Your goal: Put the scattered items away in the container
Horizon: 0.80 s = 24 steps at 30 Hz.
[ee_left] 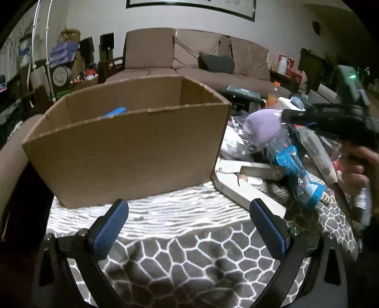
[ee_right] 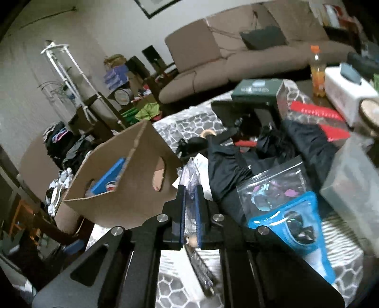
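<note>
You have bare patterned cloth [ee_left: 189,248] in front of the cardboard box [ee_left: 132,151], whose top stands open; to its right, heaped clutter [ee_left: 284,151] blocks your way

Both fisheye views are dim and grainy, ringed by black corners, and straight lines such as the picture frame [ee_left: 189,7] on the wall bow strongly toward the edges. In the left wrist view a bright patch glares off the patterned cloth [ee_left: 165,213] just below the cardboard box [ee_left: 125,151], while the foreground lies in shadow and the right gripper [ee_left: 331,116] is smeared by motion blur. The right wrist view is soft overall, most blurred at its right edge around the clear bin [ee_right: 350,180], with the room's left side dark.
</note>
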### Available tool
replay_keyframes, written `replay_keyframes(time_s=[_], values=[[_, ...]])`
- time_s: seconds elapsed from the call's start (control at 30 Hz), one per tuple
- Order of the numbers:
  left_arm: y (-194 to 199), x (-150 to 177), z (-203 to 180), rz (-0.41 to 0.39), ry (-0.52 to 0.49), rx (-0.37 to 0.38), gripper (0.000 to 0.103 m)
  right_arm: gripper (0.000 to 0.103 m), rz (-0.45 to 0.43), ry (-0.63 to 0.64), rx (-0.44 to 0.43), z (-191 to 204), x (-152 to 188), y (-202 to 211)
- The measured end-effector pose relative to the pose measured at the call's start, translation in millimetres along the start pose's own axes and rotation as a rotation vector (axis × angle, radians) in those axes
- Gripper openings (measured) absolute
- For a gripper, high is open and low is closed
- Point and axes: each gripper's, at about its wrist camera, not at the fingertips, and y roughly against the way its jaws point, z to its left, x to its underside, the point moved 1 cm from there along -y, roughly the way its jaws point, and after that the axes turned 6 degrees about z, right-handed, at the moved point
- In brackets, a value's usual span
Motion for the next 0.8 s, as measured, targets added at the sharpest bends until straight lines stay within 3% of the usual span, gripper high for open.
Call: replay_keyframes(time_s=[0.23,0.37,0.47,0.67,0.8], values=[[-15.9,0.3,-36.9,-0.027,-0.074,0.092,0.103,0.005,-0.110,0.073,0.034,11.5,2.0,84.1],[-54.1,8.9,-58.1,0.053,0.035,0.173,0.103,0.004,-0.115,0.049,0.038,1.0,8.0,102.4],[-69.9,16.4,-70.3,0.051,0.078,0.133,0.102,0.003,-0.073,0.026,0.050,-11.3,12.6,96.9],[-72.9,16.4,-90.5,-0.004,0.071,0.060,0.102,0.003,-0.042,0.020,0.072,-28.9,20.7,99.0],[-90.6,10.0,-110.0,0.017,0.142,-0.040,0.102,0.003,-0.042,0.001,0.066,-34.4,19.2,99.8]])
